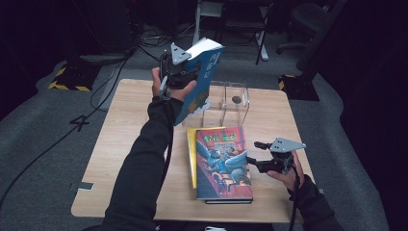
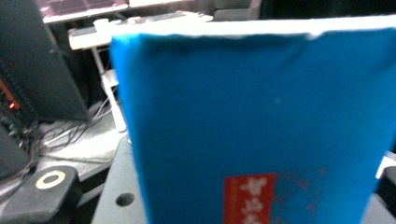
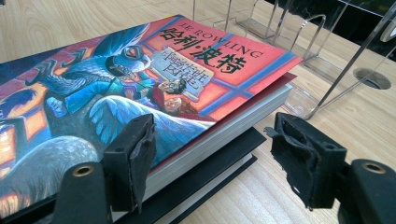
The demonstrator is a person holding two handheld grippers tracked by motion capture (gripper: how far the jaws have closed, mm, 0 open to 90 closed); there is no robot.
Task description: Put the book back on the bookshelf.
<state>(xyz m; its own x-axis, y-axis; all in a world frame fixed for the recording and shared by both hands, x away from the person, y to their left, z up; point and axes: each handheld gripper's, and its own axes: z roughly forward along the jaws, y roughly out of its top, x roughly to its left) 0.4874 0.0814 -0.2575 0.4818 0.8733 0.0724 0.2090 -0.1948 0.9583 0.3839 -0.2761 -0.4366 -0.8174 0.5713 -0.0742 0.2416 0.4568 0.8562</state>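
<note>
L. gripper point(image 1: 185, 72) pinched blue book point(image 1: 199, 79), held tilted in air above table's point(image 1: 120, 144) far edge, just in front of clear acrylic stand point(image 1: 230, 103). R. gripper point(image 3: 212, 154), jaws spread, sat low at edge of illustrated book point(image 3: 140, 93), top of stack w/ yellow book point(image 1: 192, 159) beneath; touching or not: can't tell.

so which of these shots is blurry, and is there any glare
Left gripper view: the blue book sits too close, soft and smeared. Right gripper view: sharp on the illustrated book, with bright reflections on the clear acrylic stand. High view: table lit, surroundings dark.
</note>
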